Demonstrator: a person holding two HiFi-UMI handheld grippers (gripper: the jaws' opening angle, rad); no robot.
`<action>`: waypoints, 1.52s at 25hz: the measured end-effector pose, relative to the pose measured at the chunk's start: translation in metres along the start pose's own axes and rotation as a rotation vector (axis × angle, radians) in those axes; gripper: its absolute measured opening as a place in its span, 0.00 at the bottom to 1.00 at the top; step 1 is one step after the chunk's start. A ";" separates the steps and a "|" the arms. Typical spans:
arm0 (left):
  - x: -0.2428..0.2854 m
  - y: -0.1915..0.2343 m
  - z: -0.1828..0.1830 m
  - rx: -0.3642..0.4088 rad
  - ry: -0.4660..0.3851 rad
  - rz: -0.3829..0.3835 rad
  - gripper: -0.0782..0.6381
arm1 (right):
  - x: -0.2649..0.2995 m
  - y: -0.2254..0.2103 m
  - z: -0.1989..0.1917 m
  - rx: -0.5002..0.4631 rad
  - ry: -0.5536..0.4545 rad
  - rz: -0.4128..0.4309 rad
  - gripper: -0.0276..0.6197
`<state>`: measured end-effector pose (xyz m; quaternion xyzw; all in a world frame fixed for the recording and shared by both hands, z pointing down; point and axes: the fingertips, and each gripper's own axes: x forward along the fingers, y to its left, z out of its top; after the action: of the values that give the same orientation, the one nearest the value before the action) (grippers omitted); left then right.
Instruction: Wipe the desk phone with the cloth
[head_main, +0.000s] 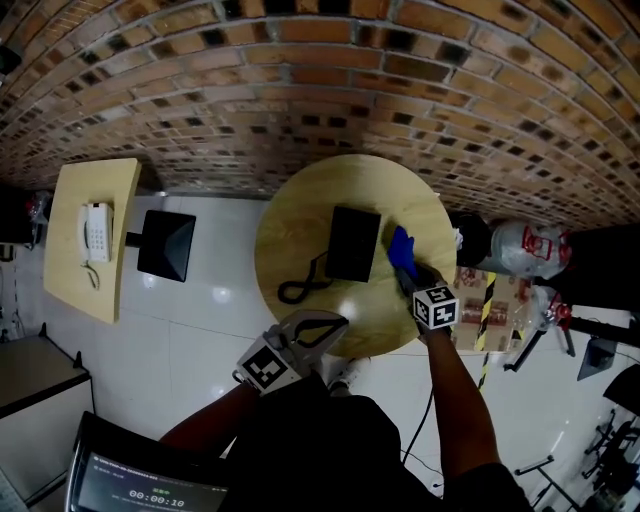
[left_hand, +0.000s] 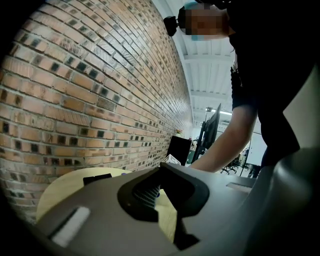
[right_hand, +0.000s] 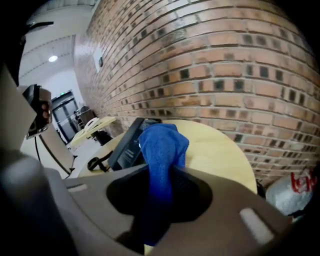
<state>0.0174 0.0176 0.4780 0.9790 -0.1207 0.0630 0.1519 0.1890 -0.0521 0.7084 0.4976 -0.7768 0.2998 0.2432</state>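
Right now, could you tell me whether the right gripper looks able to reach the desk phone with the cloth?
Probably yes: the right gripper holds the blue cloth beside the desk phone on the round table, with nothing between them.

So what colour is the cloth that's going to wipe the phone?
Blue. The cloth shows best in the right gripper view.

The cloth (right_hand: 162, 145) is blue, nappy terry. My right hand-held gripper (right_hand: 167, 169) is matt grey plastic, the desk phone (head_main: 354, 243) matt black plastic. The counter (head_main: 290, 230) looks like smooth pale wood, and the floor (head_main: 200, 310) is glossy white tile.
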 end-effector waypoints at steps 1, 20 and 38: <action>0.000 0.000 -0.001 0.001 0.005 -0.001 0.11 | -0.003 -0.014 0.000 0.027 -0.006 -0.026 0.19; -0.001 0.008 -0.011 -0.023 0.047 -0.014 0.11 | 0.018 -0.088 -0.055 0.094 0.171 -0.176 0.19; 0.037 0.012 0.051 0.059 -0.060 -0.004 0.11 | -0.075 0.018 0.097 -0.110 -0.293 0.010 0.33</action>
<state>0.0542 -0.0171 0.4385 0.9847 -0.1215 0.0367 0.1194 0.1941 -0.0676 0.5853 0.5179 -0.8218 0.1820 0.1526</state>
